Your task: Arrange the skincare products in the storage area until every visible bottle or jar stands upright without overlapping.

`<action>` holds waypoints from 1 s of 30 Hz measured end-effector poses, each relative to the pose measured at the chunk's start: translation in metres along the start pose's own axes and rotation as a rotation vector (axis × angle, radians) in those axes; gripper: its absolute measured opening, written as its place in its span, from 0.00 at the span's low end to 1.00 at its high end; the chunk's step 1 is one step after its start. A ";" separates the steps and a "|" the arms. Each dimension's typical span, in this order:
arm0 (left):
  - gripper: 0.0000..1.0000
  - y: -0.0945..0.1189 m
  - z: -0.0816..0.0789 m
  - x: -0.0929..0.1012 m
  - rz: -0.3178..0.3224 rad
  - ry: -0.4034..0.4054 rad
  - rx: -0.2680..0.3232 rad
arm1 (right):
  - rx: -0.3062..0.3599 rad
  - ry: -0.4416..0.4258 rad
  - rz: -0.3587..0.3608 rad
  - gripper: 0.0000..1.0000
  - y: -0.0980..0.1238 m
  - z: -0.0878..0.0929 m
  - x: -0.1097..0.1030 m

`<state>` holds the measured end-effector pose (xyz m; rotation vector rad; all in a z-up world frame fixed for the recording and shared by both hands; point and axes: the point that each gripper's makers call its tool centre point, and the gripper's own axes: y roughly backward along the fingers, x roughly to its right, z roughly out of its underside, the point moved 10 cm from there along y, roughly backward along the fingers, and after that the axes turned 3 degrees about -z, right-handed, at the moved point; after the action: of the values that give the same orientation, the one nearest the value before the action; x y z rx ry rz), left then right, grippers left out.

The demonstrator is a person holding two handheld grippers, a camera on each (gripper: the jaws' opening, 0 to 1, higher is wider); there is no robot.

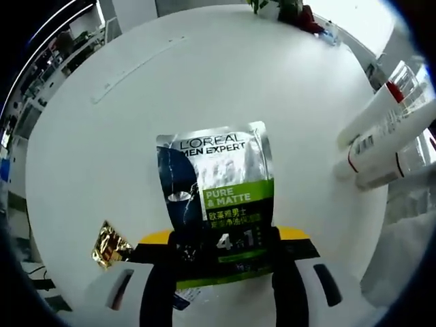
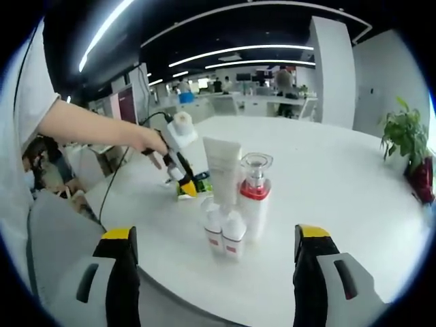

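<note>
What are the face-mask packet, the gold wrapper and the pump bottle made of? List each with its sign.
Face-mask packet: seemingly metallised plastic film; silvery sheen, soft wrinkles, printed glossy panel.
Gold wrapper: probably foil; crinkled, bright glints.
Pump bottle: likely plastic; opaque white body, red band, see-through cap, though the cap could be glass.
Table: smooth matte white top; material unclear.

Round white table (image 2: 340, 177) in an open-plan office. Dark ceiling with long linear light strips (image 2: 231, 51). White structural column (image 2: 332, 71) at rear. Desks (image 2: 262, 102) beyond. Potted green plant (image 2: 403, 136) at table edge.
</note>
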<state>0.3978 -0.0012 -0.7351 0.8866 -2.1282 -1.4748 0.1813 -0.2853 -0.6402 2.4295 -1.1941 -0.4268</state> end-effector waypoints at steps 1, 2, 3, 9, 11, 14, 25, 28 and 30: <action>0.52 -0.001 0.000 -0.001 -0.001 -0.001 -0.001 | 0.000 -0.001 0.000 0.94 0.000 0.000 0.000; 0.51 0.000 -0.001 -0.001 -0.002 -0.001 -0.001 | 0.000 -0.001 0.000 0.94 0.000 0.000 0.000; 0.50 0.000 -0.001 0.000 -0.003 0.001 0.001 | -0.001 -0.001 0.000 0.94 0.000 0.000 0.000; 0.41 0.002 0.000 0.002 0.002 0.014 0.009 | -0.003 -0.001 0.002 0.94 0.000 0.000 0.000; 0.26 0.003 0.001 0.004 0.017 0.018 0.011 | -0.003 -0.002 0.001 0.94 0.000 0.000 0.000; 0.08 0.002 0.005 0.009 0.032 0.066 0.048 | -0.003 -0.002 0.002 0.94 0.000 0.000 0.000; 0.03 0.008 0.011 0.012 0.018 0.098 0.064 | 0.006 -0.004 0.001 0.94 0.000 -0.001 0.000; 0.03 0.016 0.013 0.017 0.019 0.099 0.079 | 0.012 -0.009 -0.001 0.94 0.000 -0.001 0.001; 0.03 0.018 0.012 0.017 0.020 0.100 0.092 | 0.018 -0.014 0.001 0.94 0.001 -0.001 0.002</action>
<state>0.3728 -0.0009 -0.7227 0.9477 -2.1394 -1.3039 0.1820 -0.2870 -0.6391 2.4453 -1.2099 -0.4349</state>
